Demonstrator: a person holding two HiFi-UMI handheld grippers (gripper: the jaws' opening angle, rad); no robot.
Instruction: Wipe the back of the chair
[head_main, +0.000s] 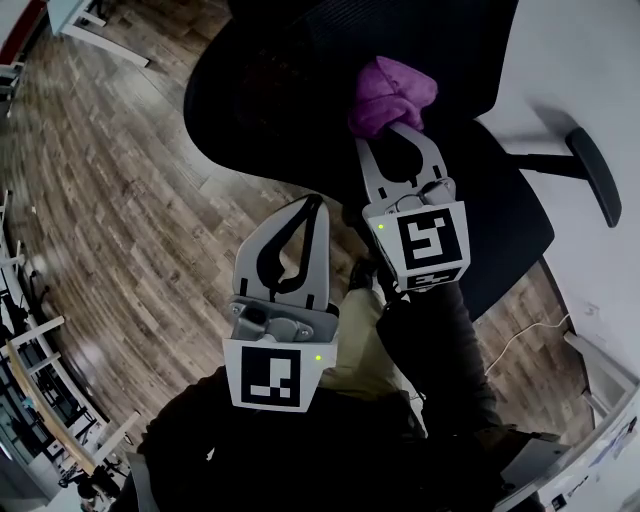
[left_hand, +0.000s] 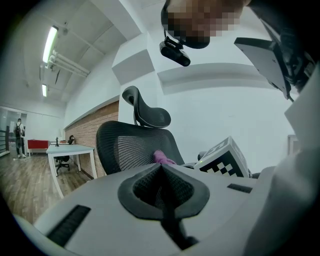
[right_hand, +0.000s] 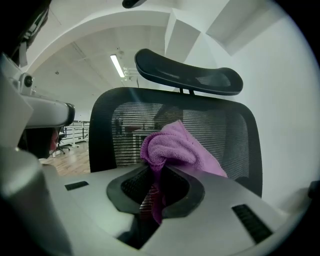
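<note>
Pinching purple cloth with right tongs, bunched forward to rub chair back; holding left tongs clenched, empty, aside.

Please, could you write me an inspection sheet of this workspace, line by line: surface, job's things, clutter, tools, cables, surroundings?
Surface: chair back, black mesh, upright, headrest above it.
Job's things: purple cloth, bunched, in front of the mesh; contact cannot be told.
Clutter: nothing seen.
Tools: right tool shut on the purple cloth; left tool shut, empty, apart from the mesh.
Cables: white cable lying on the wood floor.
Surroundings: white desk, brick wall, distant person.
</note>
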